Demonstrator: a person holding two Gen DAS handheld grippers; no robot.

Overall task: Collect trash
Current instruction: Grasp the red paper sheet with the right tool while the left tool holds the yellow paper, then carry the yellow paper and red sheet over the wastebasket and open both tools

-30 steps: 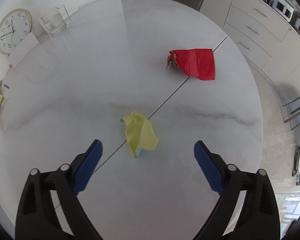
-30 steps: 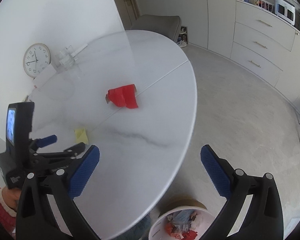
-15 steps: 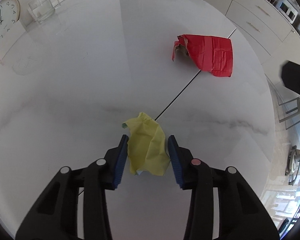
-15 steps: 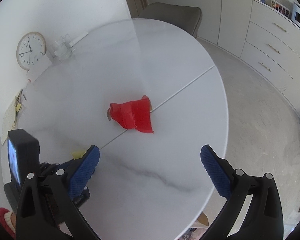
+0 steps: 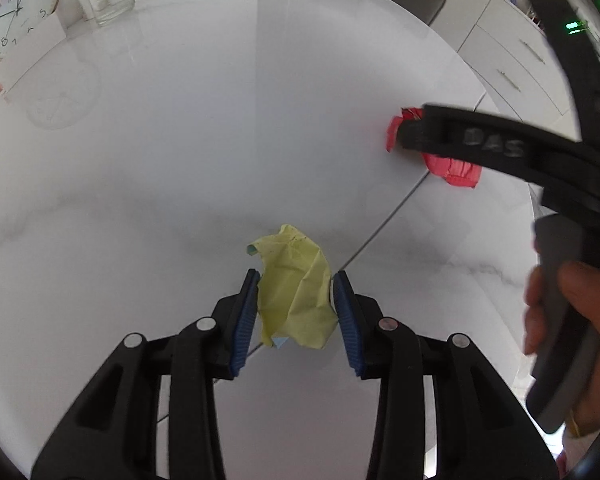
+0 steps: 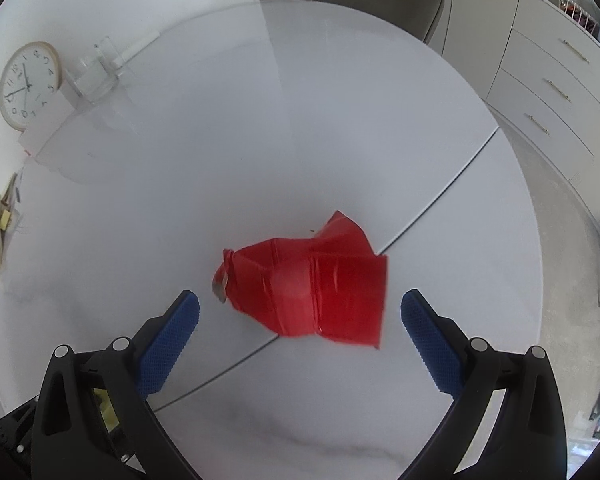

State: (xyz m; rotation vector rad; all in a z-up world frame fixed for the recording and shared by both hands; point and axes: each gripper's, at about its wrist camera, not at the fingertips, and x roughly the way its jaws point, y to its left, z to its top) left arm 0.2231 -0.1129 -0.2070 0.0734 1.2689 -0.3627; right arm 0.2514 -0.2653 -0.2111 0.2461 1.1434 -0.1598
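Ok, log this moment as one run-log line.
left claw: shut on yellow paper | right claw: open above red wrapper | table: both scraps on it

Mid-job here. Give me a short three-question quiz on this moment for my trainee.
1. True or false: the left gripper is shut on the yellow paper.
2. What lies between the right gripper's open jaws? A) clock B) red wrapper C) glass
3. Fill in: the seam in the table runs under the red ____.

Key: 1 true. 2 B, the red wrapper. 3 wrapper.
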